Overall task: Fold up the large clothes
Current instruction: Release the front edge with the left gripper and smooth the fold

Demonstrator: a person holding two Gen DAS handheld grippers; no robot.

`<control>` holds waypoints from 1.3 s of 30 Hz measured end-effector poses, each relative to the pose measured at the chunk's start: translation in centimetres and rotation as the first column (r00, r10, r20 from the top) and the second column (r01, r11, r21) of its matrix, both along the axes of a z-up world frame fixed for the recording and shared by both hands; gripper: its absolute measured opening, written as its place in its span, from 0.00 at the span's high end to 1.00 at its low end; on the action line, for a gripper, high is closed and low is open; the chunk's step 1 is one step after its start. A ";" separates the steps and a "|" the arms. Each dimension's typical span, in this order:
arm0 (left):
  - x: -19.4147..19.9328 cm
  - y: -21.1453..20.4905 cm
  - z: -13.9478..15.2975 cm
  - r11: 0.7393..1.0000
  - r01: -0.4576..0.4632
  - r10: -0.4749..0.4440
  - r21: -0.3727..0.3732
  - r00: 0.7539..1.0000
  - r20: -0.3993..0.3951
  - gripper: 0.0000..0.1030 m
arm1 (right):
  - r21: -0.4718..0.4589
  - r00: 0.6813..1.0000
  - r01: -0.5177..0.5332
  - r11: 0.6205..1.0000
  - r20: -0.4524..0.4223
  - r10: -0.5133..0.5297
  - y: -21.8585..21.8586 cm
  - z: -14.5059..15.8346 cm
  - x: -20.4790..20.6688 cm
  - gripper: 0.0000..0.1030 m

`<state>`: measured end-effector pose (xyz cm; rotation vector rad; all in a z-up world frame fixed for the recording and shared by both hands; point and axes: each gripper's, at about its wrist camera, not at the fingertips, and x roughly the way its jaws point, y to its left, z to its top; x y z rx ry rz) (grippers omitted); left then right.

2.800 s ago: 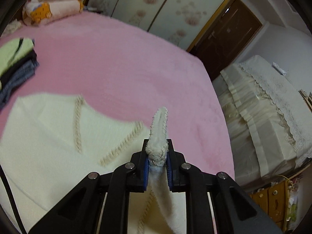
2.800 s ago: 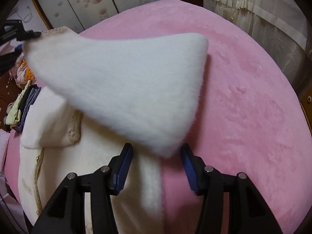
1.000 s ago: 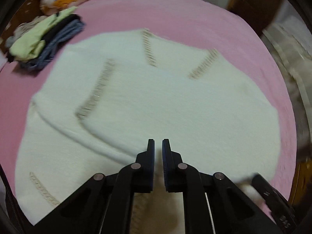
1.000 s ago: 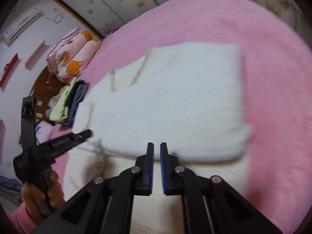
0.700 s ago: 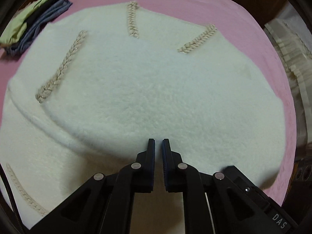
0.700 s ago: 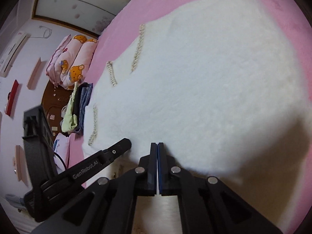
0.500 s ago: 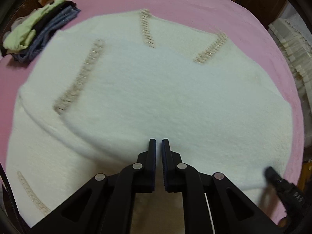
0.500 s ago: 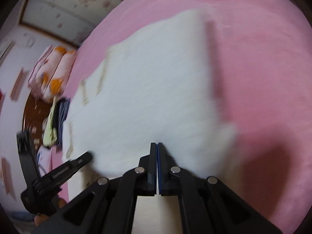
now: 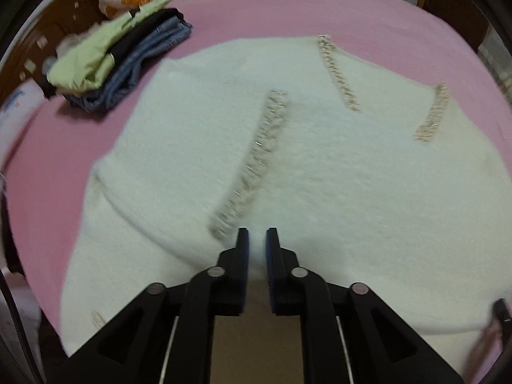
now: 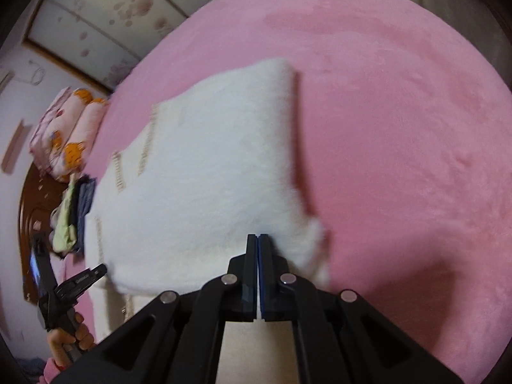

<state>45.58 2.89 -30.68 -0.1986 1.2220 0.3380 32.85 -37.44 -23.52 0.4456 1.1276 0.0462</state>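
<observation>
A fluffy cream-white garment (image 9: 320, 176) with braided beige trim strips lies flat and partly folded on the pink bed (image 9: 272, 9), spread just ahead of and beneath the left hand-held gripper (image 9: 257, 240), one layer doubled over another.

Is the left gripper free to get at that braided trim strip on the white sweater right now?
Probably yes. The left gripper hovers empty over the white sweater, jaws slightly apart, and the braided trim strip lies uncovered just ahead.
</observation>
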 end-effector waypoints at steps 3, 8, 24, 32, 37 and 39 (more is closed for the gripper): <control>-0.7 -1.7 0.2 0.966 0.029 -0.023 -0.257 0.999 0.028 0.89 | 0.061 0.992 -0.126 0.990 -0.001 0.126 2.8 -0.4 0.9 1.00; 0.3 -6.1 -0.8 0.922 0.115 -0.111 -0.370 0.993 0.030 0.89 | 0.079 0.971 -0.233 0.969 -0.034 0.237 6.7 -2.5 2.4 1.00; 8.5 -4.6 -0.5 0.967 0.109 -0.073 -0.230 0.984 0.161 0.96 | 0.013 0.987 -0.111 0.994 0.117 0.109 3.0 -1.6 11.7 1.00; 8.1 2.0 -0.3 0.990 -0.066 0.088 -0.121 0.978 0.188 0.96 | -0.023 0.981 0.141 0.990 0.136 -0.137 -5.4 -0.4 11.2 1.00; 8.0 2.3 -0.9 0.984 -0.124 0.147 -0.129 0.972 0.186 0.96 | 0.026 0.973 0.197 0.980 0.120 -0.199 -6.0 -1.5 10.8 1.00; 8.7 1.0 -0.8 0.992 -0.113 0.120 -0.052 0.979 0.167 0.96 | 0.030 0.968 0.225 0.974 0.109 -0.227 -6.1 -1.9 10.7 1.00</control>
